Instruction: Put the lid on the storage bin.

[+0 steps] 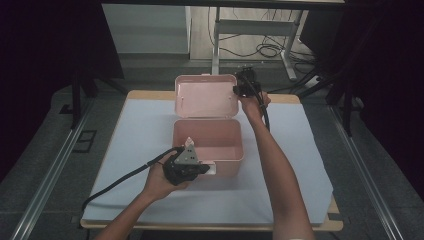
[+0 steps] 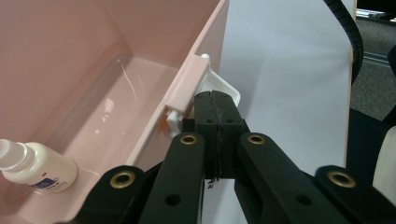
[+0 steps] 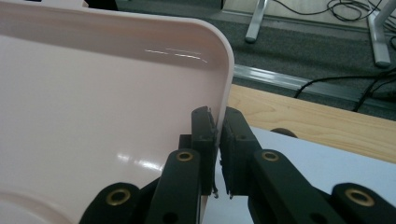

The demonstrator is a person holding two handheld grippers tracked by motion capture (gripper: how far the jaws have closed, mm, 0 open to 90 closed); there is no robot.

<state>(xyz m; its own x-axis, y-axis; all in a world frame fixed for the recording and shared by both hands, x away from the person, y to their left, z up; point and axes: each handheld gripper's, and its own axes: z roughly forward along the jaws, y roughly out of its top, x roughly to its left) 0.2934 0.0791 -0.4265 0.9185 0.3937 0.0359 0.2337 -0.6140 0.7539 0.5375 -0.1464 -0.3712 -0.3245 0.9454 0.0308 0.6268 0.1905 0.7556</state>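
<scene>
A pink box point(image 1: 231, 165) stands open in the middle of the table, its lid point(image 1: 206, 96) raised upright at the back. My right gripper point(image 1: 244, 84) is at the lid's upper right edge. In the right gripper view the lid's rim point(image 3: 226, 70) runs between the two pads, and the gripper point(image 3: 218, 126) is shut on it. My left gripper point(image 1: 204, 167) is at the box's front wall, jaws shut pad to pad point(image 2: 217, 114), tips against the white latch point(image 2: 229, 88). A small white bottle point(image 2: 39, 169) lies inside the box point(image 2: 70, 56).
A white sheet point(image 1: 150, 190) covers the wooden table point(image 3: 303, 116). Behind the table, desk legs and loose cables point(image 1: 270, 50) lie on the floor. Dark curtains hang at both sides. My left gripper's cable point(image 1: 120, 180) trails across the sheet.
</scene>
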